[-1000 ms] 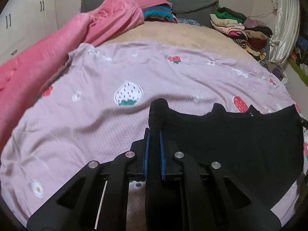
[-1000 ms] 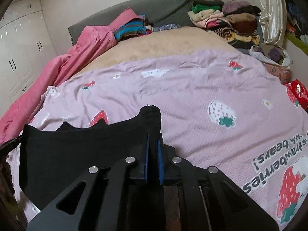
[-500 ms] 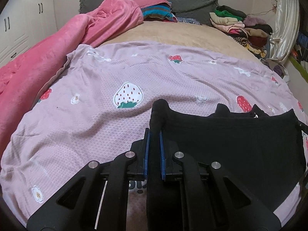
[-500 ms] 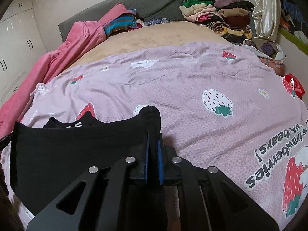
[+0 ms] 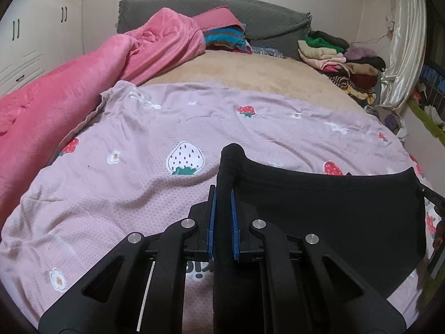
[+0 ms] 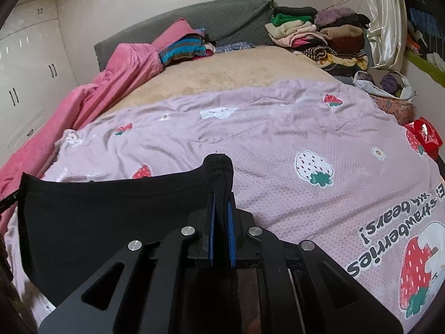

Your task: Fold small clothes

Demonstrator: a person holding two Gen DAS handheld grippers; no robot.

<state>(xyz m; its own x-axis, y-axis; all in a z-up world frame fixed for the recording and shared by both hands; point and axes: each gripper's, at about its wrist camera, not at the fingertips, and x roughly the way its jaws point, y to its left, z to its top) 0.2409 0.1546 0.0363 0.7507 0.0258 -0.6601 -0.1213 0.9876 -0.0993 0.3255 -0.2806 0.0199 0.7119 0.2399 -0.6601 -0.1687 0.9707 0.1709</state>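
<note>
A small black garment (image 5: 333,217) hangs stretched between my two grippers above the lilac strawberry sheet (image 5: 116,183). My left gripper (image 5: 222,192) is shut on its left corner, which bunches up and pokes out past the blue pads. In the right wrist view the same black garment (image 6: 105,217) spreads to the left, and my right gripper (image 6: 221,197) is shut on its right corner. The top hem runs taut from one gripper to the other. The lower part of the garment is hidden behind the gripper bodies.
A pink blanket (image 5: 64,89) lies heaped along the bed's left side. Folded clothes (image 5: 342,64) are piled at the far right by the grey headboard (image 5: 250,16). Striped clothes (image 6: 183,50) sit at the head. A bag of clothes (image 6: 386,83) and a red packet (image 6: 424,136) lie at the right edge.
Both views have tilted slightly, so more of the room behind the bed shows. The black garment stays stretched between the shut grippers; the strap that peeked above its hem is now hidden.
</note>
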